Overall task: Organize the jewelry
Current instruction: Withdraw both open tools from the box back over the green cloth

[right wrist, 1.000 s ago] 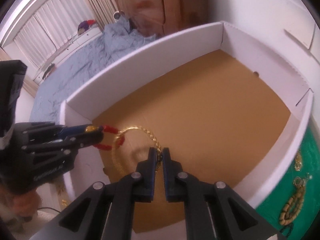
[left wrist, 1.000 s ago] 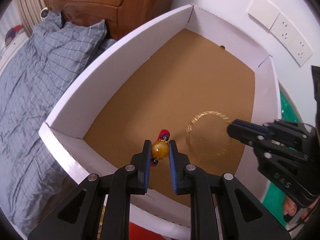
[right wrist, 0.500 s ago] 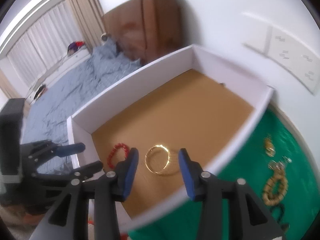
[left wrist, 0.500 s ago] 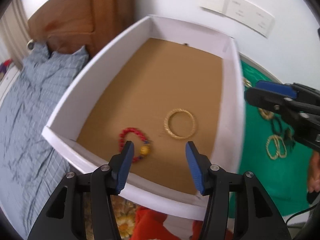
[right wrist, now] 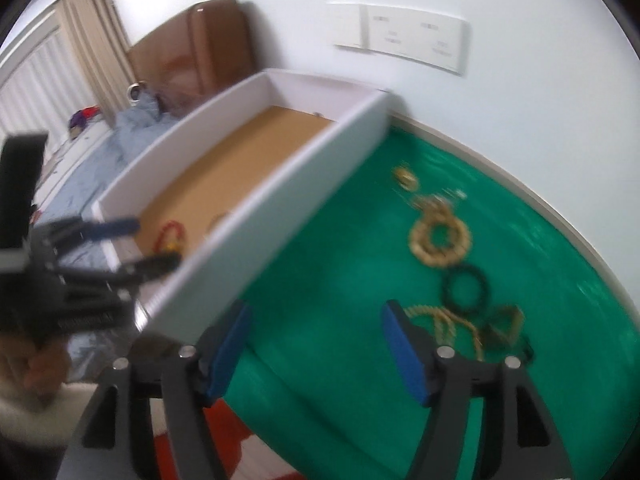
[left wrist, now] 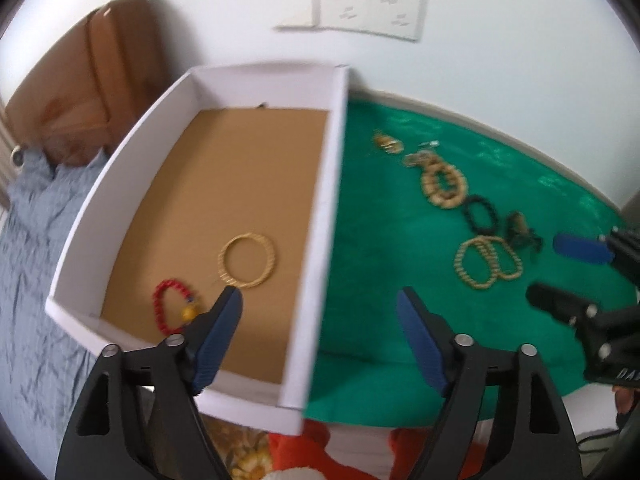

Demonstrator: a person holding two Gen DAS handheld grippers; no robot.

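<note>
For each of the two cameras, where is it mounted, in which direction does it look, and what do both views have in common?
Left wrist: sits on the left claw, looks forward and down at the white box; own open fingers show, the right claw at right.
Right wrist: sits on the right claw, looks over the green cloth; own open fingers show, the left claw at left.
Shared: box, cloth, red bead bracelet, black bracelet, wall sockets.

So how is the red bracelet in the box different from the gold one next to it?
The red bracelet is a string of small red beads with one yellow bead, while the gold bangle is a plain twisted-looking ring. The red bracelet looks smaller and lies in a squashed oval; the gold bangle is bigger and round. The red bracelet lies nearer the box's front wall. Both lie flat on the brown floor, apart, with nothing holding them.
</note>
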